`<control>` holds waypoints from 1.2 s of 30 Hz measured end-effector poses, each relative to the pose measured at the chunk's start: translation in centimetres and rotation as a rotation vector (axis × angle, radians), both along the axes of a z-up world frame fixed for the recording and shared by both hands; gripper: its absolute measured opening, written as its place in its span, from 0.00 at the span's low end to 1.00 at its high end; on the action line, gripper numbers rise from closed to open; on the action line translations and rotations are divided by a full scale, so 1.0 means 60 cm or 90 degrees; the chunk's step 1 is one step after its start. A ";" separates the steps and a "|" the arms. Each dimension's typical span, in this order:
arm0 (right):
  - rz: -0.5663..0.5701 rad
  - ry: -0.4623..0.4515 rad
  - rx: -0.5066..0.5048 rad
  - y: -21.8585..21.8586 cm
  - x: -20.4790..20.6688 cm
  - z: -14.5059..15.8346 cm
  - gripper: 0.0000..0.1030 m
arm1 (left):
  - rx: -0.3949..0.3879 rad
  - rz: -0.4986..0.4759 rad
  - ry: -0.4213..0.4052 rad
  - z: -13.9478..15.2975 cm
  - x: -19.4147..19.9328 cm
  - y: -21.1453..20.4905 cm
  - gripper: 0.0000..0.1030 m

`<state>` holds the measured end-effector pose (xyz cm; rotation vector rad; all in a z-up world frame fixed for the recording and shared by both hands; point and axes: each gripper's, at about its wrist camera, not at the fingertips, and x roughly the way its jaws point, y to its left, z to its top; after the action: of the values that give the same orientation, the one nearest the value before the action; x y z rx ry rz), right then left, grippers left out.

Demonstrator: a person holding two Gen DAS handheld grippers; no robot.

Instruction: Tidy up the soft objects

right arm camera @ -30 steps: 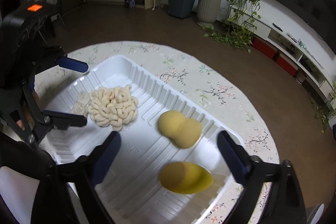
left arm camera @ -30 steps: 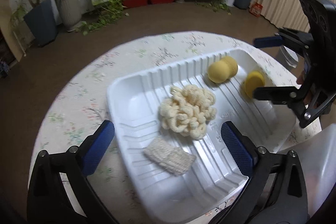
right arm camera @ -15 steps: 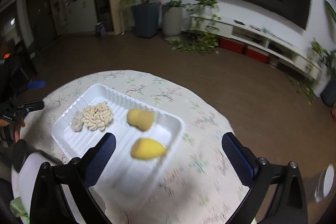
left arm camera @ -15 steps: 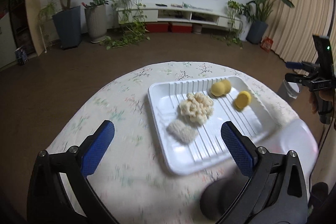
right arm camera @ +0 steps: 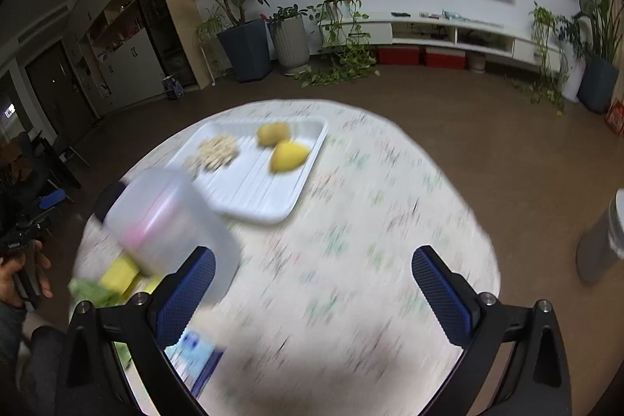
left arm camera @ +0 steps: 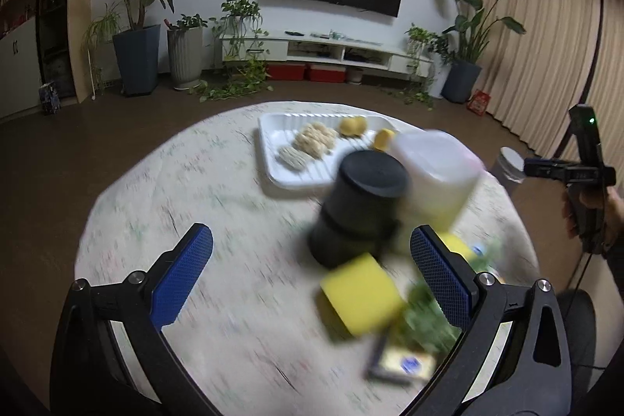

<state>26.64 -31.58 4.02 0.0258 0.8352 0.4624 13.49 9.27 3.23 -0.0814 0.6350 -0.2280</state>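
A white ribbed tray [left arm camera: 273, 131] [right arm camera: 265, 205] sits at the far side of the round table. It holds a cream knitted clump [left arm camera: 314, 139] [right arm camera: 218, 149], a small cream pad [left arm camera: 291, 156] [right arm camera: 191, 161], a peanut-shaped yellow sponge [left arm camera: 353, 125] [right arm camera: 273, 133] and a yellow drop-shaped sponge [left arm camera: 383, 138] [right arm camera: 288, 155]. My left gripper [left arm camera: 310, 269] is open and empty, well back from the tray. My right gripper [right arm camera: 312, 287] is open and empty too, over the near tablecloth. A yellow block sponge [left arm camera: 360, 293] [right arm camera: 119, 273] lies near the table's front.
A black cylinder [left arm camera: 358, 205] and a translucent white container [left arm camera: 435, 174] [right arm camera: 167, 229] stand between the grippers and the tray. Green leafy stuff [left arm camera: 429, 322] [right arm camera: 93, 289] and a small blue-printed packet [left arm camera: 401, 363] [right arm camera: 191, 349] lie near the front edge. A grey bin [right arm camera: 602, 240] stands on the floor.
Both grippers have pulled far back and up from the tray, still open. The black cylinder, white container and yellow block sponge have come into view. The picture is motion-blurred.
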 end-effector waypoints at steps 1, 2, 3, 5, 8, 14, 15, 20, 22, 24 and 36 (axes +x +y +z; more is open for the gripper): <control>0.001 0.003 0.004 0.002 -0.017 -0.003 1.00 | -0.006 -0.005 -0.002 -0.004 -0.019 -0.007 1.00; 0.005 0.008 0.011 0.007 -0.040 -0.008 1.00 | -0.012 -0.011 -0.001 -0.009 -0.037 -0.015 1.00; 0.010 0.013 0.014 0.014 -0.061 -0.012 1.00 | -0.016 -0.012 -0.002 -0.012 -0.051 -0.021 1.00; 0.012 0.014 0.021 0.023 -0.092 -0.017 1.00 | -0.028 -0.018 -0.001 -0.023 -0.083 -0.036 1.00; 0.017 0.022 0.030 0.047 -0.143 -0.026 1.00 | -0.046 -0.025 0.013 -0.038 -0.114 -0.058 1.00; 0.019 0.039 0.025 0.101 -0.234 -0.066 1.00 | -0.063 -0.025 0.022 -0.065 -0.159 -0.092 1.00; 0.017 0.044 0.025 0.112 -0.248 -0.076 1.00 | -0.062 -0.026 0.021 -0.070 -0.165 -0.098 1.00; -0.001 0.040 0.012 0.135 -0.277 -0.108 1.00 | -0.058 -0.043 0.034 -0.095 -0.178 -0.126 1.00; -0.008 0.034 -0.008 0.142 -0.280 -0.113 1.00 | -0.054 -0.048 0.035 -0.099 -0.179 -0.133 1.00; -0.011 0.026 -0.018 0.146 -0.281 -0.113 1.00 | -0.057 -0.052 0.033 -0.098 -0.175 -0.138 1.00; -0.030 0.028 -0.044 0.164 -0.229 -0.129 0.94 | -0.030 -0.065 0.029 -0.099 -0.099 -0.183 1.00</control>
<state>12.87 -21.71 -3.73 -0.0077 0.8921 0.3904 7.58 -1.69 -2.71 -0.0995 0.6798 -0.3402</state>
